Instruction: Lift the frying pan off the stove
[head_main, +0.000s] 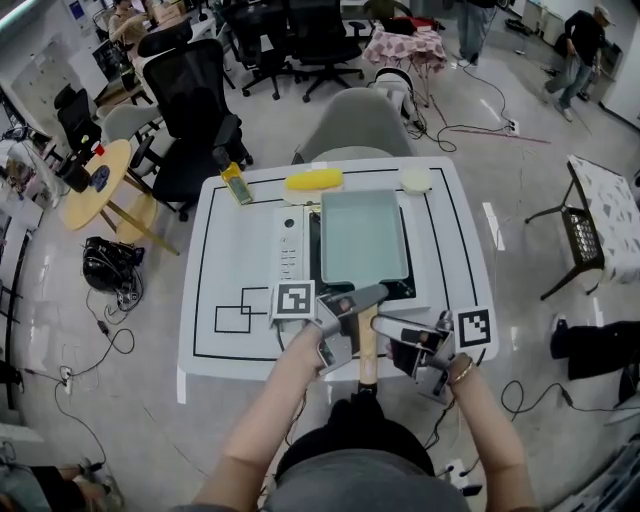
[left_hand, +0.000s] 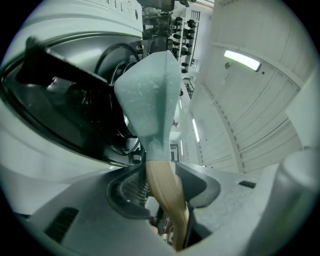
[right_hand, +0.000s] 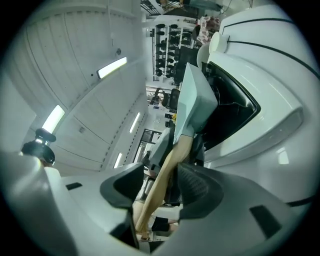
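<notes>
A square pale-green frying pan sits on the black top of the white stove. Its wooden handle points toward me. My left gripper is shut on the handle close to the pan; in the left gripper view the handle runs between the pads, with the pan beyond. To the handle's right, my right gripper stands open. In the right gripper view the handle lies between its jaws with a gap on one side, and the pan is ahead.
The stove stands on a white table with black lines. At the table's far edge lie a yellow object, a white round dish and a small yellow-green item. A grey chair stands behind the table.
</notes>
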